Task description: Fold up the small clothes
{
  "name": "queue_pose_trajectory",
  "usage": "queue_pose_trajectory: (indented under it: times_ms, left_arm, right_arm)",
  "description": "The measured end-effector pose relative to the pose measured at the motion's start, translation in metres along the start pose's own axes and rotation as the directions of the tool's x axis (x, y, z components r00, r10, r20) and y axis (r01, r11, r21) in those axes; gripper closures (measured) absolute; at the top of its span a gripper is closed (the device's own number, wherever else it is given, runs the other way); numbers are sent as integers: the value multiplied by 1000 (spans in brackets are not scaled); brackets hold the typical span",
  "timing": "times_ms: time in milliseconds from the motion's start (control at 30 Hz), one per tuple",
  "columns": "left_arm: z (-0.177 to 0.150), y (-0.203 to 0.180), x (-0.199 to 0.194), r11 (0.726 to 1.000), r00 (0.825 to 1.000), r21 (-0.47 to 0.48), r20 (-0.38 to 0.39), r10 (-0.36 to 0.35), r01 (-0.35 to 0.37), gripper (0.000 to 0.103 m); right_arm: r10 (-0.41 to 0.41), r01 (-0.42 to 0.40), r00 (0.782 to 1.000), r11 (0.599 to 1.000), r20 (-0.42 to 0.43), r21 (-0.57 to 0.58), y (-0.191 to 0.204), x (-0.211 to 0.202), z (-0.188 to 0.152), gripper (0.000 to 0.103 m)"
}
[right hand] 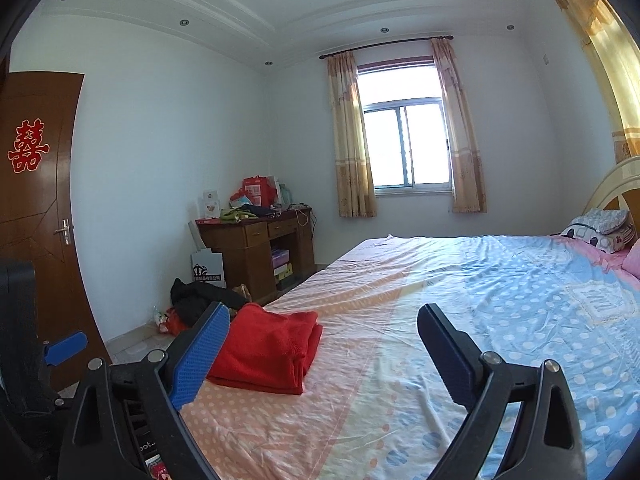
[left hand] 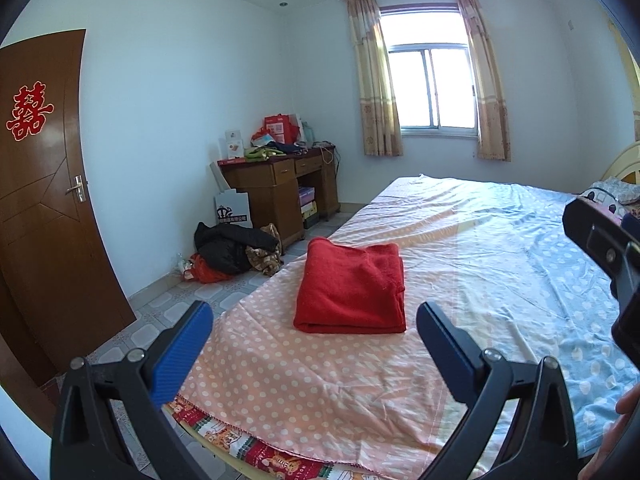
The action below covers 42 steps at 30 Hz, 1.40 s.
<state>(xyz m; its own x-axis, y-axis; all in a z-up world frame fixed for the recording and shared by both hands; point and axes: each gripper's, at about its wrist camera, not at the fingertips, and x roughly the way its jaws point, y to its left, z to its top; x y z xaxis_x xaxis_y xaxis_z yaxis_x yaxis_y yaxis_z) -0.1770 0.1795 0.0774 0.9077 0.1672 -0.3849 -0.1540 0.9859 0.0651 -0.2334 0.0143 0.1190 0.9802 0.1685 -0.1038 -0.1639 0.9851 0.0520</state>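
bare bedsheet (left hand: 460, 240) all around, folded red cloth (left hand: 352, 286) the only obstacle

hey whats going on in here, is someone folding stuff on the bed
Yes. A person holds a hand-held gripper in each hand, aimed over the bed. A red garment lies folded into a neat rectangle on the pink polka-dot part of the sheet. The left hand-held gripper and the right hand-held gripper are both open and hold nothing, and neither touches the garment. From how it lies, the fold looks finished.
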Motion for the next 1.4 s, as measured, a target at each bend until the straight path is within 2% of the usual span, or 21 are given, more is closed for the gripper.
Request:
queue_pose_trajectory:
  times_ms: [600, 1200, 1400]
  left_arm:
    - [-1, 1, 2, 1000, 1000, -5, -24, 11, -12, 0]
    - [0, -1, 4, 1000, 999, -11, -31, 11, -12, 0]
    - [-1, 1, 7, 999, 999, -11, -36, 33, -34, 0]
  right_arm:
    - [-1, 2, 999, 999, -37, 35, -8, 6, -5, 7]
    - [-10, 12, 999, 999, -36, 40, -12, 5, -5, 7]
    - [-14, 15, 999, 999, -36, 42, -11, 6, -6, 7]
